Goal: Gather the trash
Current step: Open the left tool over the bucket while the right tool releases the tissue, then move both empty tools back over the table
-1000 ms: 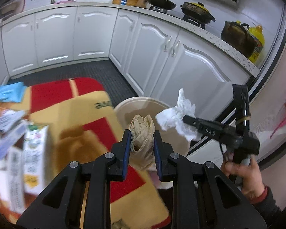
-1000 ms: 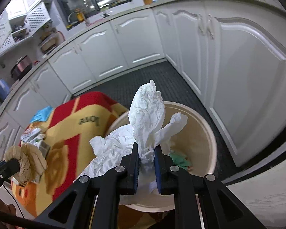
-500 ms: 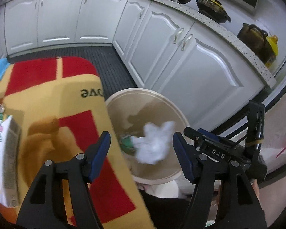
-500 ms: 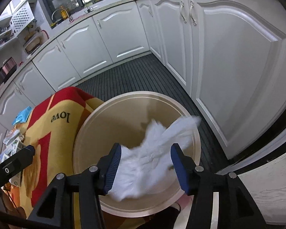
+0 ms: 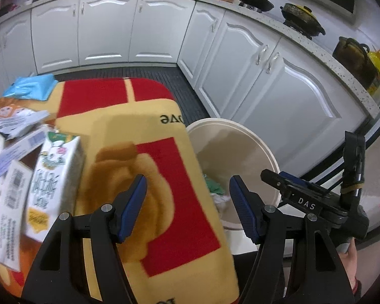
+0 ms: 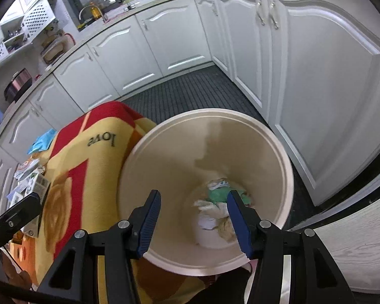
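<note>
A cream round bin [image 5: 243, 129] [image 6: 287, 174] stands on the floor beside the table. At its bottom lie a white tissue [image 6: 209, 215], a brown crumpled paper [image 6: 225, 229] and a green wrapper [image 6: 219, 193] [image 5: 215, 187]. My left gripper [image 5: 187, 185] is open and holds nothing, hanging over the table's edge and the bin's left rim. My right gripper [image 6: 193, 197] is open and holds nothing, right above the bin's mouth. In the left wrist view the right tool's black body [image 5: 306, 204] shows at the right, with a hand under it.
The table wears a red and yellow cloth [image 5: 152, 126] [image 6: 88, 172]. On its left part lie a milk carton [image 5: 52, 174], flat boxes [image 5: 12, 157] and a blue packet [image 5: 30, 87]. White cabinets [image 6: 316, 88] stand close behind the bin on a dark ribbed floor mat [image 6: 190, 91].
Both grippers opened. The brown paper fell from the left one and the white tissue from the right one into the bin. Both tools sank a little.
</note>
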Available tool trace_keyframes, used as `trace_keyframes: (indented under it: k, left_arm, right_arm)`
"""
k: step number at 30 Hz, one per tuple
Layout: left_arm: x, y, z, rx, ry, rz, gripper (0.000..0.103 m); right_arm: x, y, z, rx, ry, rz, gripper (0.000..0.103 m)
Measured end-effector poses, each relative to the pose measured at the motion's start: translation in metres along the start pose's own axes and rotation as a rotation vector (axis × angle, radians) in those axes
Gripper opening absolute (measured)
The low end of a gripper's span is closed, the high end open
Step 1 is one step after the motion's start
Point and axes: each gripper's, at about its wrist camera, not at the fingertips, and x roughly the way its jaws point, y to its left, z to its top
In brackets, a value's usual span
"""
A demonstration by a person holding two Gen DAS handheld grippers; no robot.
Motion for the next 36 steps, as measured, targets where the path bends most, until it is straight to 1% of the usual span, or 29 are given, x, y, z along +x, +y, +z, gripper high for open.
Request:
trace_keyframes:
  k: [3, 12, 19, 21, 23, 30, 34, 36]
  left_arm:
    - [-0.012, 0.007, -0.003, 0.000, -0.011, 0.024, 0.067]
    - [-0.048, 0.033, -0.010, -0.020, -0.044, 0.081, 0.067]
    - [-0.076, 0.067, -0.017, -0.036, -0.059, 0.127, 0.067]
    - [-0.084, 0.078, -0.018, -0.045, -0.064, 0.135, 0.067]
    - [-0.093, 0.094, -0.021, -0.062, -0.068, 0.147, 0.067]
    - [-0.120, 0.158, -0.024, -0.128, -0.090, 0.216, 0.067]
    - [-0.129, 0.206, -0.022, -0.203, -0.102, 0.266, 0.067]
    - [-0.131, 0.227, -0.019, -0.239, -0.106, 0.286, 0.069]
  right_arm:
    - [-0.003, 0.012, -0.001, -0.016, -0.002, 0.014, 0.056]
    - [-0.008, 0.061, 0.000, -0.084, -0.011, 0.069, 0.057]
    - [-0.006, 0.103, 0.000, -0.142, -0.001, 0.125, 0.059]
    - [-0.005, 0.115, 0.000, -0.158, 0.000, 0.140, 0.061]
    - [-0.004, 0.125, 0.001, -0.171, -0.001, 0.153, 0.068]
    - [0.004, 0.167, 0.004, -0.235, 0.021, 0.194, 0.068]
    - [0.011, 0.187, 0.011, -0.264, 0.029, 0.209, 0.069]
    - [0.016, 0.200, 0.016, -0.282, 0.035, 0.222, 0.069]
